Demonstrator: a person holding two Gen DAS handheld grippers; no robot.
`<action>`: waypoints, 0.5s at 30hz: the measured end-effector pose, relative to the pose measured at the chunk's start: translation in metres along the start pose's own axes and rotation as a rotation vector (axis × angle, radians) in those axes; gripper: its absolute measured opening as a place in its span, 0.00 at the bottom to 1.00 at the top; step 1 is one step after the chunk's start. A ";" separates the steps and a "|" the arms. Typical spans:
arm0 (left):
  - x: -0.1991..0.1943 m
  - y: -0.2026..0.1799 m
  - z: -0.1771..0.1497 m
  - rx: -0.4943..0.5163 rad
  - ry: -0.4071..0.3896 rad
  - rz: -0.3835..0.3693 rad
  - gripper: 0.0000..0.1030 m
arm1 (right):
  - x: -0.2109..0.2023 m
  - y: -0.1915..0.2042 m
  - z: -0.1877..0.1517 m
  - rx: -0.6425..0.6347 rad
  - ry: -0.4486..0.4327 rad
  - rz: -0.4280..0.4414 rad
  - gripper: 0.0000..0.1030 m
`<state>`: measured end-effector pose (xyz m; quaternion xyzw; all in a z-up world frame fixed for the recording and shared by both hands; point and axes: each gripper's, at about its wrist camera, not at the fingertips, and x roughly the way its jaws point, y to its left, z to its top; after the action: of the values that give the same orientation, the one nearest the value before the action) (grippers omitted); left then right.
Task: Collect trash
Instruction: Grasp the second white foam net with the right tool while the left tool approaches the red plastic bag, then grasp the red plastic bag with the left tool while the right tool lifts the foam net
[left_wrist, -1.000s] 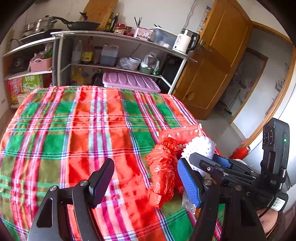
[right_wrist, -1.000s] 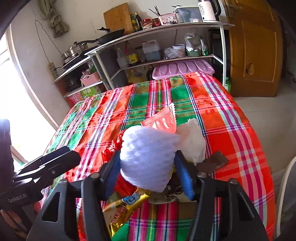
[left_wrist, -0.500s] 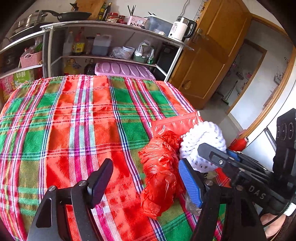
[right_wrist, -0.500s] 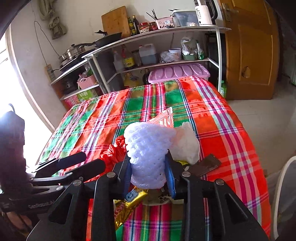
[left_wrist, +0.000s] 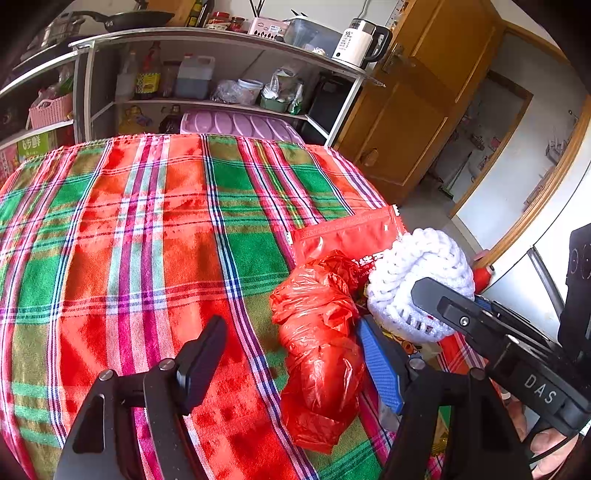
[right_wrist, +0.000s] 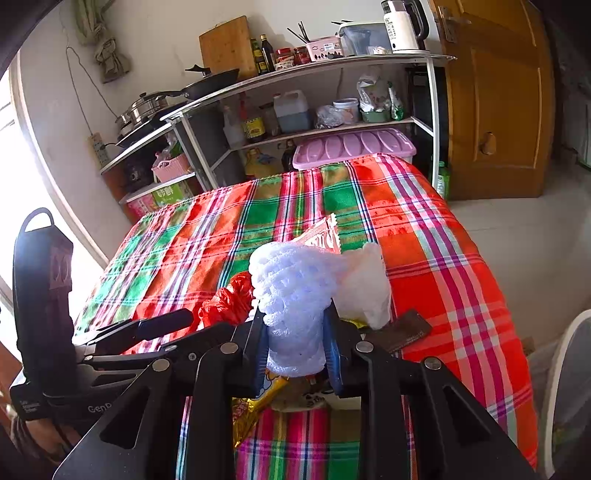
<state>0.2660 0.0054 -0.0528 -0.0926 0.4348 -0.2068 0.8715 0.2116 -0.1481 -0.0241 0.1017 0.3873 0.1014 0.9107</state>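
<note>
My right gripper (right_wrist: 295, 332) is shut on a white foam fruit net (right_wrist: 293, 291) and squeezes it between its blue pads above the trash pile. The net also shows in the left wrist view (left_wrist: 417, 273). My left gripper (left_wrist: 295, 354) is open, low over the table, with a crumpled red plastic bag (left_wrist: 321, 332) just inside its right finger. A red snack pouch (left_wrist: 343, 234) lies behind the bag. In the right wrist view, a white crumpled bag (right_wrist: 365, 288), a gold wrapper (right_wrist: 255, 406) and a dark brown wrapper (right_wrist: 402, 330) lie under and beside the net.
The table has a red and green plaid cloth (left_wrist: 147, 229). Behind it stand a metal shelf rack (right_wrist: 314, 70) with bottles, a kettle and a pan, and a purple lidded bin (right_wrist: 351, 147). A wooden door (right_wrist: 495, 99) is to the right. A white bin rim (right_wrist: 565, 369) shows at the right edge.
My right gripper has closed on the foam net, squeezing it narrower, and lifted it a little. My left gripper has moved forward toward the red bag, still open.
</note>
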 end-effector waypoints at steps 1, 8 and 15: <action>0.001 0.000 0.000 0.000 0.003 -0.007 0.64 | 0.000 -0.001 0.000 0.006 0.000 0.001 0.26; 0.007 -0.006 0.001 0.009 0.014 -0.033 0.41 | -0.003 -0.009 0.000 0.021 -0.003 0.001 0.26; 0.008 -0.012 0.002 0.031 0.006 -0.019 0.38 | -0.001 -0.008 -0.002 0.019 0.001 0.006 0.25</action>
<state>0.2687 -0.0096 -0.0533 -0.0827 0.4333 -0.2218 0.8696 0.2103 -0.1563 -0.0264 0.1115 0.3883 0.1008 0.9092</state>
